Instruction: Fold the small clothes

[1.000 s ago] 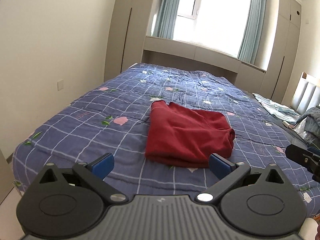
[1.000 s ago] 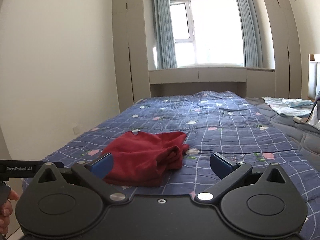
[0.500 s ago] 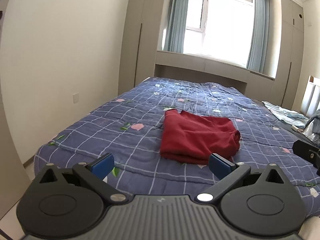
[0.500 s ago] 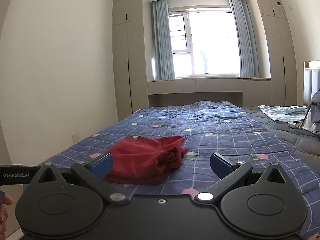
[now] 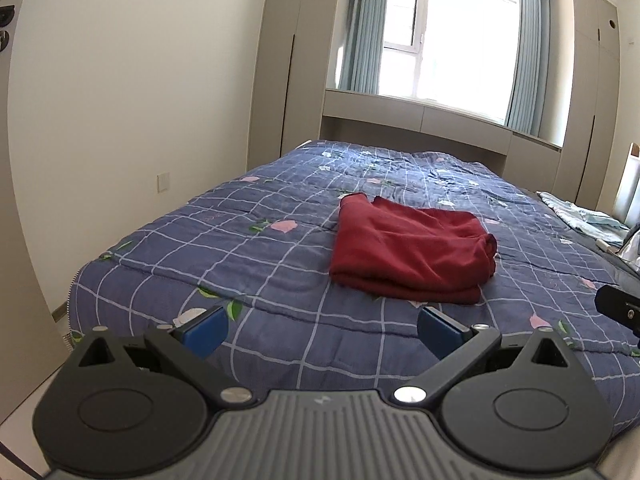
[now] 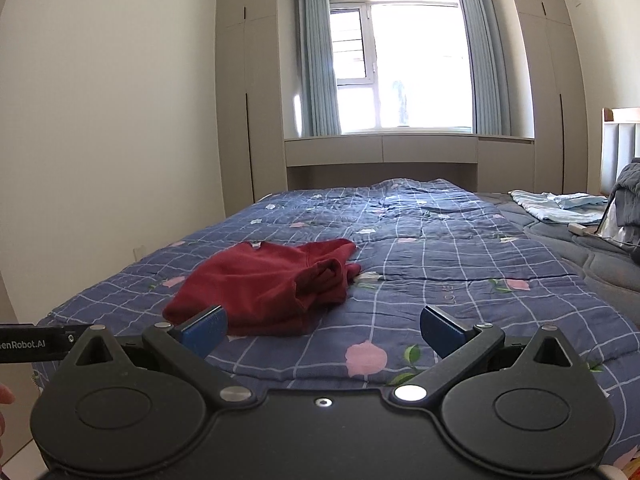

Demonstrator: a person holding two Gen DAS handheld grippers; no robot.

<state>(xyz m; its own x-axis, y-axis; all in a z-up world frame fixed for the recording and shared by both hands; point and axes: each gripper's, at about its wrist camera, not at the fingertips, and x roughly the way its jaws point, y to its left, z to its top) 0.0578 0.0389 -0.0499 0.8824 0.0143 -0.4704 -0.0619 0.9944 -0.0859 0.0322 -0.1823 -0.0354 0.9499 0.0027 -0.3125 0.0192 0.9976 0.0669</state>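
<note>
A dark red garment point(image 5: 408, 252) lies folded into a rough rectangle on the blue checked quilt point(image 5: 240, 248) of a bed. In the right wrist view the same red garment point(image 6: 272, 284) shows a bunched, open end facing right. My left gripper point(image 5: 320, 330) hangs open near the foot edge of the bed, short of the garment, with nothing between its blue pads. My right gripper point(image 6: 322, 330) is open too, held back from the bed, the garment ahead and to its left. Part of the right gripper's body shows at the right edge of the left wrist view.
A pale blue cloth point(image 6: 560, 206) and a grey heap point(image 6: 628, 196) lie at the bed's right side. Tall wardrobes point(image 6: 248, 96) and a window bench point(image 6: 380, 152) stand behind the bed. A wall point(image 5: 120, 100) runs along the left. A hand's fingertips point(image 6: 4, 396) show at left.
Both grippers have pulled back and away from the bed, so the red garment looks smaller and farther off. The garment has stayed in place and both grippers have stayed open.
</note>
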